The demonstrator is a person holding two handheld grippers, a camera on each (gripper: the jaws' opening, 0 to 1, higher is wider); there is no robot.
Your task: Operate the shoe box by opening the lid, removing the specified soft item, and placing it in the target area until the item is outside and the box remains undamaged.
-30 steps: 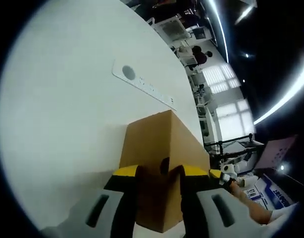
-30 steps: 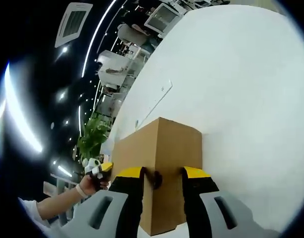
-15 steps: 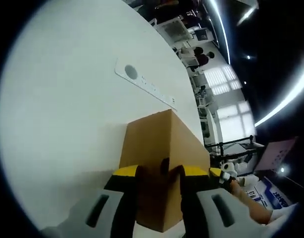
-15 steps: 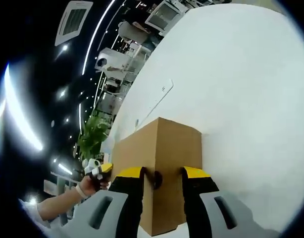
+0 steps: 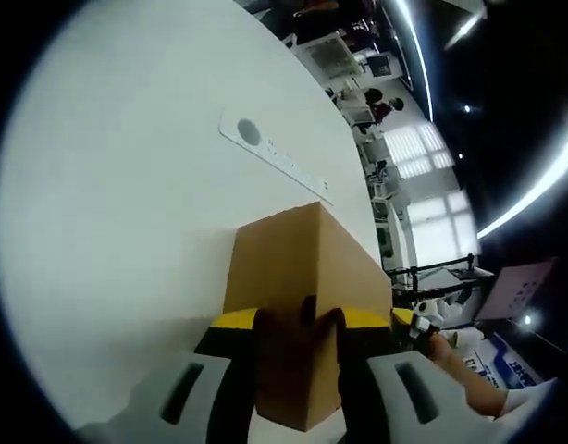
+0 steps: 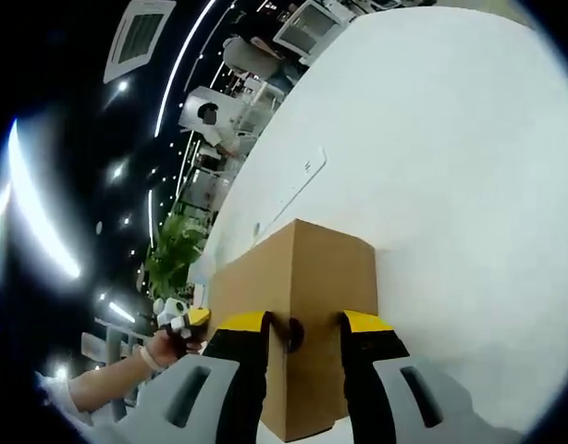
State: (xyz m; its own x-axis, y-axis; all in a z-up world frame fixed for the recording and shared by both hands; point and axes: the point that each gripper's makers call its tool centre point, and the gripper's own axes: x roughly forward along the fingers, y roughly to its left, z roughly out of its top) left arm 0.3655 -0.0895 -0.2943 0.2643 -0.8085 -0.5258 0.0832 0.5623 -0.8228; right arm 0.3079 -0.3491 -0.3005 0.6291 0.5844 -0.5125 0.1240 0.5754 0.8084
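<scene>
A plain brown cardboard shoe box (image 5: 293, 254) stands against the white table, seen corner-on between my left gripper's yellow-tipped jaws. My left gripper (image 5: 298, 320) is shut on the box's near edge, where a dark notch sits. In the right gripper view the same box (image 6: 312, 264) fills the lower middle, and my right gripper (image 6: 304, 324) is shut on its opposite end. The right gripper's yellow tip (image 5: 406, 323) peeks past the box, held by a hand (image 5: 450, 356). The left gripper's tip (image 6: 193, 317) shows likewise. The box's inside is hidden.
The white table (image 5: 127, 185) spreads wide around the box. A long white strip with a round socket (image 5: 270, 157) lies on it beyond the box, also the strip (image 6: 289, 194) in the right gripper view. Office desks, a plant and ceiling lights lie far off.
Nothing has visibly changed apart from a slight shift of both views; both grippers keep their hold on the box.
</scene>
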